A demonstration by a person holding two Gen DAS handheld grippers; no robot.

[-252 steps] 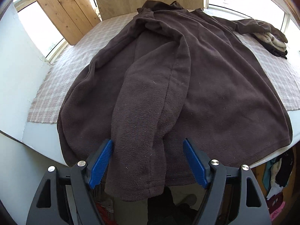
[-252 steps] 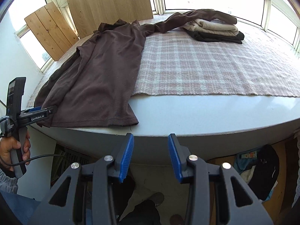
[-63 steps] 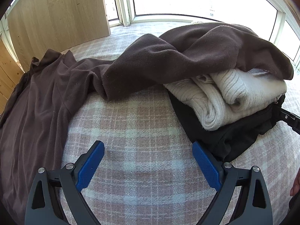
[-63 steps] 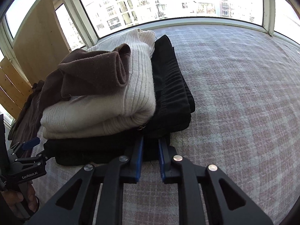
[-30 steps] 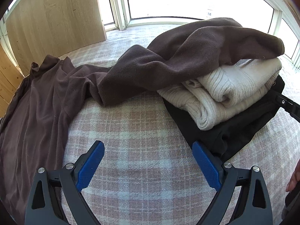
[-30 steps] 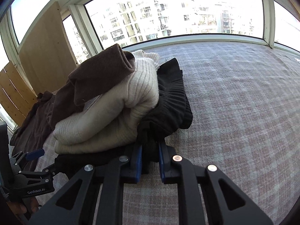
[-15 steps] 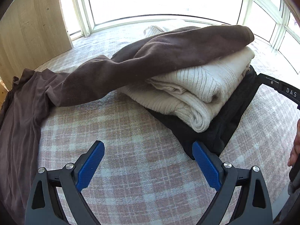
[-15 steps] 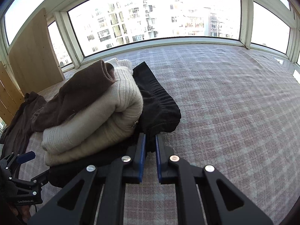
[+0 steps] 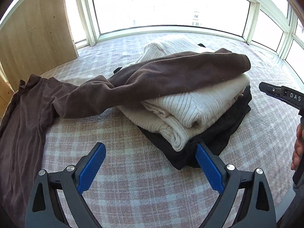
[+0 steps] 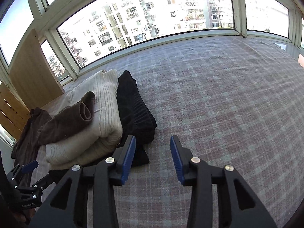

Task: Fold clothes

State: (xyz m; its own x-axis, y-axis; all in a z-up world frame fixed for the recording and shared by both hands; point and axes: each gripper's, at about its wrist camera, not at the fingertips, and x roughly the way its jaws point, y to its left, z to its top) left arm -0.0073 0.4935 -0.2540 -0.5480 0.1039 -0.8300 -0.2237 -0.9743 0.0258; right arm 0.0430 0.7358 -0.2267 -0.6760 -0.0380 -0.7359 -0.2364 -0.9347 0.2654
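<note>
A bay of tall windows [image 10: 144, 17] ringed the desk [image 10: 218, 98], which was spread with a pink-and-white checked cloth [image 9: 133, 186]; pale wooden boards [image 9: 34, 30] leaned at the left and apartment blocks showed outside. On the cloth lay a stack: black garment [image 10: 136, 110] at the bottom, cream sweater [image 9: 190, 104] above it, and one sleeve [image 9: 171, 74] of the brown fleece [image 9: 24, 121] draped over the top, the rest of the fleece lying unfolded to the left. The right claw [image 10: 153, 157], which a second earlier had been clenched on the black garment's near edge, had just been opening and now stood released, nothing between its jaws, the garment just beside its left pad. The stack lay further right on the desk than two seconds before. The left claw [image 9: 150, 166] was spread wide and empty over bare cloth, its right pad near the black corner. The stack seemed cleared aside; the sleeve must likely come off next so the fleece can be folded.
</note>
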